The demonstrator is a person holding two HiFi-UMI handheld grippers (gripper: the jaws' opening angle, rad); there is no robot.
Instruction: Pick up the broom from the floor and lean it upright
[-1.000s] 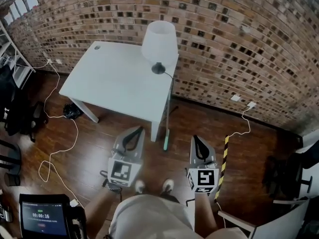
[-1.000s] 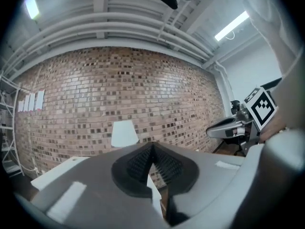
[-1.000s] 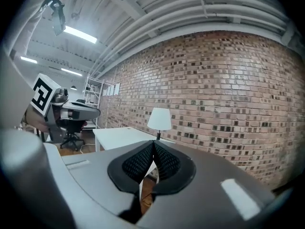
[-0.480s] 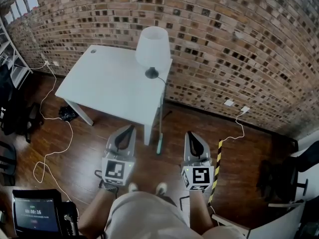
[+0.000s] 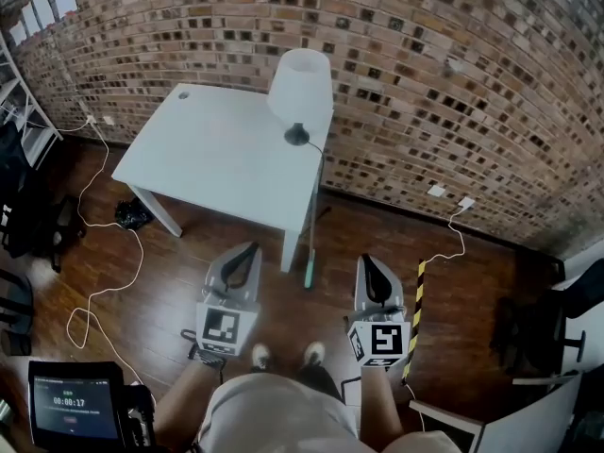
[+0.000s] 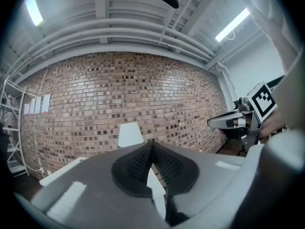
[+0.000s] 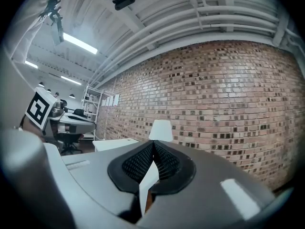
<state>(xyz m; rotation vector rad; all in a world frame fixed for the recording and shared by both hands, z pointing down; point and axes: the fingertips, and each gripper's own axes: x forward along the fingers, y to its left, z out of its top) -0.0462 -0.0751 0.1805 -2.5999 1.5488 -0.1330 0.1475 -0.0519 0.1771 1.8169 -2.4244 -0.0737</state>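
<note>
The broom point(image 5: 312, 223) is a thin pole with a teal lower end point(image 5: 308, 275) on the floor. It stands nearly upright against the front right corner of the white table point(image 5: 217, 154). My left gripper point(image 5: 247, 252) hovers left of the teal end, shut and empty. My right gripper point(image 5: 370, 263) hovers to the right of it, also shut with nothing between its pads. Neither touches the broom. Both point level toward the brick wall. The left gripper view shows the right gripper point(image 6: 228, 122) at its right edge.
A white lamp point(image 5: 301, 88) stands on the table's far right corner. A yellow-and-black striped bar point(image 5: 417, 305) lies on the wooden floor to the right. White cables point(image 5: 104, 281) trail at the left. A tablet with a timer point(image 5: 71, 409) is at the bottom left, and a chair point(image 5: 538, 338) at the right.
The head view has swung slightly, and both grippers have shifted a little with it, the right one lifting slightly. The broom keeps leaning on the table corner. Both stay shut.
</note>
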